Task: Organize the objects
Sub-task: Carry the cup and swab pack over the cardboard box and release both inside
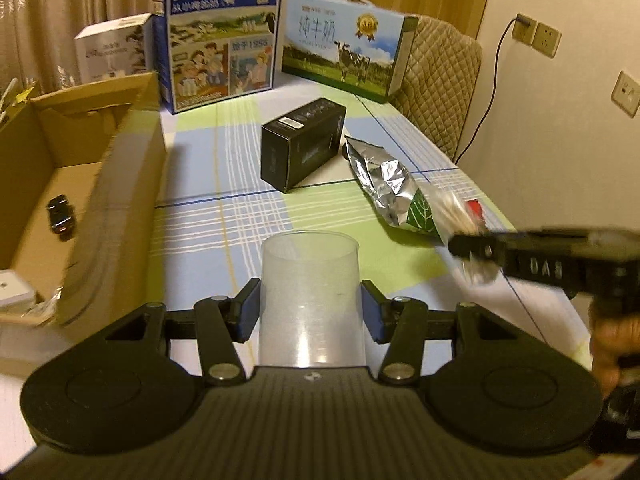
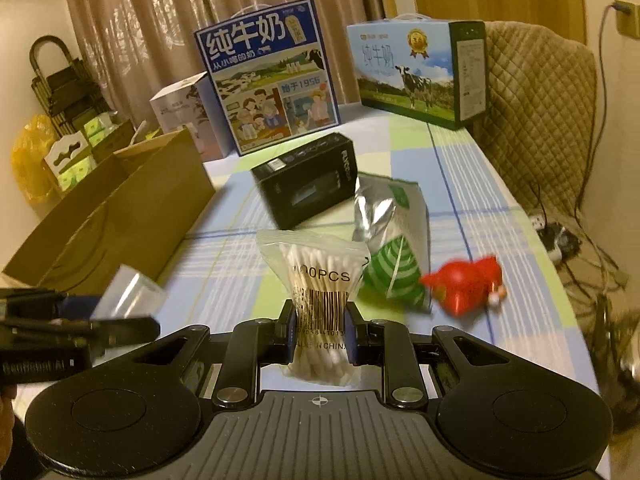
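Here, left claw (image 1: 312, 312) pinches a frosted cylindrical cup (image 1: 312, 296) (translucent plastic).

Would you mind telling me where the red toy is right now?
In the right wrist view, the red toy lies on the table's right side, just right of the green-and-silver pouch.

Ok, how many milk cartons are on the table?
2. The tall blue milk carton stands at the far end beside the cardboard box; the wide cow-print carton stands by the padded chair.

Frosted plastic cup (image 1: 312, 296), crinkled glossy foil pouch (image 1: 384, 184), matt cardboard box (image 1: 120, 184).
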Demonstrator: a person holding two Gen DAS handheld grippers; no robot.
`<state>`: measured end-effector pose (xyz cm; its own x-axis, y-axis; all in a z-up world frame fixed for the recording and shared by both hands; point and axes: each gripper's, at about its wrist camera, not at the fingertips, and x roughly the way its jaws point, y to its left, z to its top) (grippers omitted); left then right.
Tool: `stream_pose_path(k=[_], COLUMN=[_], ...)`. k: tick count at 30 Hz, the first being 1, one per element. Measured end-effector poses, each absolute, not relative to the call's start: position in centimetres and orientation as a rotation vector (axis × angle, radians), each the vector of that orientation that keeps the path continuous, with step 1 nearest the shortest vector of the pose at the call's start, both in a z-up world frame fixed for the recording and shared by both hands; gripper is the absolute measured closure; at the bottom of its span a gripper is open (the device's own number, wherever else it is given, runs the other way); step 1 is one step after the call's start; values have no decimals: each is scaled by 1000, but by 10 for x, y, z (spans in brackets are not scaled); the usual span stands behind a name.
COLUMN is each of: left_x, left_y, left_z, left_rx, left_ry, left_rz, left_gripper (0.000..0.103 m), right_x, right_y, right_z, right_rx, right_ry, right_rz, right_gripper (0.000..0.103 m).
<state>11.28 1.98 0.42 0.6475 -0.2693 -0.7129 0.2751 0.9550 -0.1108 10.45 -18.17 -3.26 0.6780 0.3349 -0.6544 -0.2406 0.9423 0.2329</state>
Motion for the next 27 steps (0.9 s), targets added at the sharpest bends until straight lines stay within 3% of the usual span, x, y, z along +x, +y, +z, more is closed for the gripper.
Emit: stream_pose_path(k=[12, 27], left_x=[51, 7], left_y=[50, 87], left_z=[49, 68], left_rx=[-9, -40], left_ry=[738, 701], left_rz=[-285, -225], left_gripper=[56, 56], right_x=[25, 0], right_y=[-143, -98], right_z=[15, 28], right_rx=[116, 32], right_ry=[725, 722], right_rz=[352, 415], right_gripper=[83, 83])
